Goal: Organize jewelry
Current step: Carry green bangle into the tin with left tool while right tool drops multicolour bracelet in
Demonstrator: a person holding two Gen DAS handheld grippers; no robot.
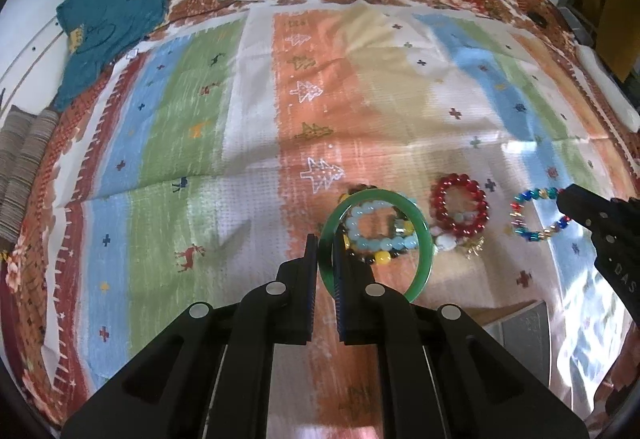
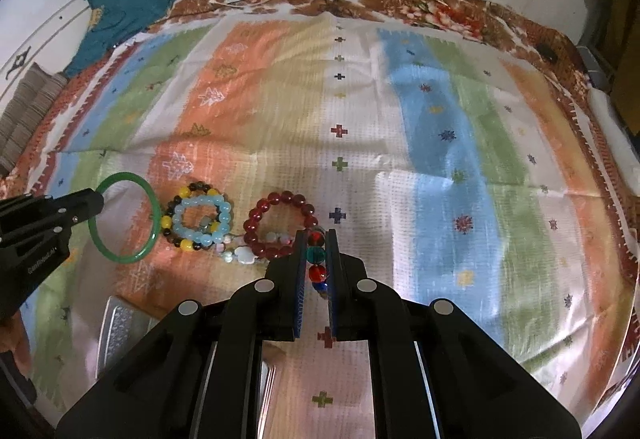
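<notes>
The left tongs pinch the rim of the green bangle and the right tongs pinch the multicoloured bead bracelet, while just beyond them the pale blue bracelet and red bracelet lie on the striped cloth.

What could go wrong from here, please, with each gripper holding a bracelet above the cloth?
1. The left gripper pinches the smooth green bangle at one rim spot; it could swing or slip out.
2. The right gripper clamps only a few beads of the multicolored bead bracelet; the strand may slide free.
3. A dropped piece could scatter the light blue bead bracelet below.
</notes>
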